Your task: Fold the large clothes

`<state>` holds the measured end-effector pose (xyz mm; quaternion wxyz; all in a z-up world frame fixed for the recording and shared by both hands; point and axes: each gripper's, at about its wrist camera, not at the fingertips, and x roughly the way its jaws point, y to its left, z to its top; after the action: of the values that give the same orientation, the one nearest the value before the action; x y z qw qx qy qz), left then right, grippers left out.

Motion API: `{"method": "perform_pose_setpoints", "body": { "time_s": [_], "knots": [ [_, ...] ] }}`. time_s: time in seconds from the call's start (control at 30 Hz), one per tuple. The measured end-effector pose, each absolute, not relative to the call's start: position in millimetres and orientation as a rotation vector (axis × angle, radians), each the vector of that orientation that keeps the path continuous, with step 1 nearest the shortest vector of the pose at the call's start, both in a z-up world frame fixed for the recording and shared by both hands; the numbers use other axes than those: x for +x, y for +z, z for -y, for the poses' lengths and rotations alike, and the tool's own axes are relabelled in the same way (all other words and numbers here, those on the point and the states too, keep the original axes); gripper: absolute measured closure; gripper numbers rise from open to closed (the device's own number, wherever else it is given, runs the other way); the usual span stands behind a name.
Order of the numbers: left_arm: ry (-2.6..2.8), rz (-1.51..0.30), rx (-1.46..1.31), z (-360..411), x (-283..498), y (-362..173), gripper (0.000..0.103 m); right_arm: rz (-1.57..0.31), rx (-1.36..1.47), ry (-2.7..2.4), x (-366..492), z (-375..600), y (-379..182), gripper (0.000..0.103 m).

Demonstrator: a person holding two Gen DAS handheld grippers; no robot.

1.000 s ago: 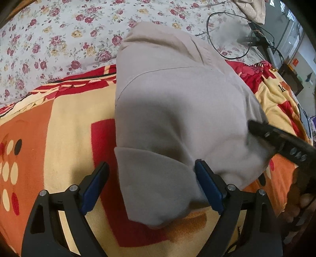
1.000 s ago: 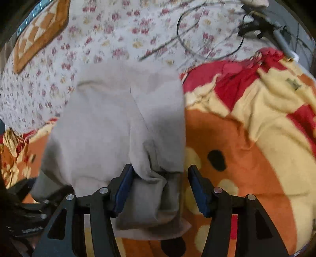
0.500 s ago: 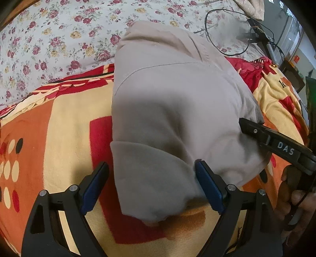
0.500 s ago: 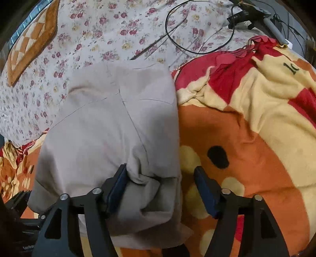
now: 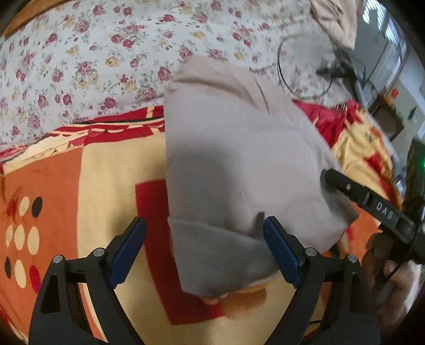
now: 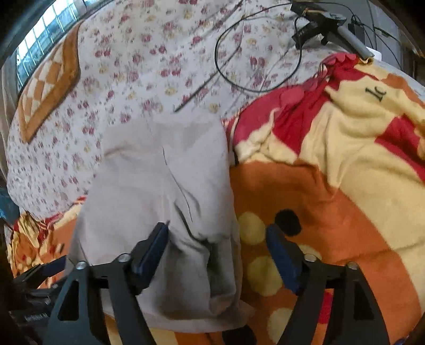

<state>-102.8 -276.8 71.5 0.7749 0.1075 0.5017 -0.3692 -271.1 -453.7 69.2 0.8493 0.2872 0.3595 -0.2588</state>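
Observation:
A grey-beige garment (image 5: pixel 233 164) lies folded into a long bundle on the bed, its far end on the floral sheet. It also shows in the right wrist view (image 6: pixel 159 185). My left gripper (image 5: pixel 204 246) is open, its jaws wide on either side of the garment's near left corner. My right gripper (image 6: pixel 216 252) is open over the near right corner, where the cloth is bunched into folds. The right gripper's black finger (image 5: pixel 366 201) shows at the garment's right edge in the left wrist view.
The garment rests on an orange, yellow and red blanket (image 6: pixel 332 199) over a floral sheet (image 5: pixel 106 53). A black cable loop (image 6: pixel 255 53) and a black device (image 6: pixel 318 24) lie at the far side. A checkered cushion (image 6: pixel 47 87) sits far left.
Both grippers have drawn back a little toward the near edge, jaws staying open. The garment sits slightly farther away in both views and is unchanged in shape.

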Motion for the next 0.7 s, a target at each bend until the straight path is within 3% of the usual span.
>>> {"method": "perform_pose_setpoints", "body": {
  "time_s": [0.57,0.6,0.7],
  "knots": [
    [-0.927,-1.415,-0.094,308.2,-31.9,15.8,0.012,-0.870,0.905,-0.127,-204.5,520.0,15.1,0.013],
    [-0.934,-1.408,-0.087,309.8,-32.2,16.6,0.015,-0.872,0.936,-0.093,-200.3,520.6,7.7,0.015],
    [-0.989,-1.352,-0.025,310.1,-40.0,33.8,0.047,-0.840,0.965,-0.051,-198.4,515.8,7.8,0.047]
  ]
}}
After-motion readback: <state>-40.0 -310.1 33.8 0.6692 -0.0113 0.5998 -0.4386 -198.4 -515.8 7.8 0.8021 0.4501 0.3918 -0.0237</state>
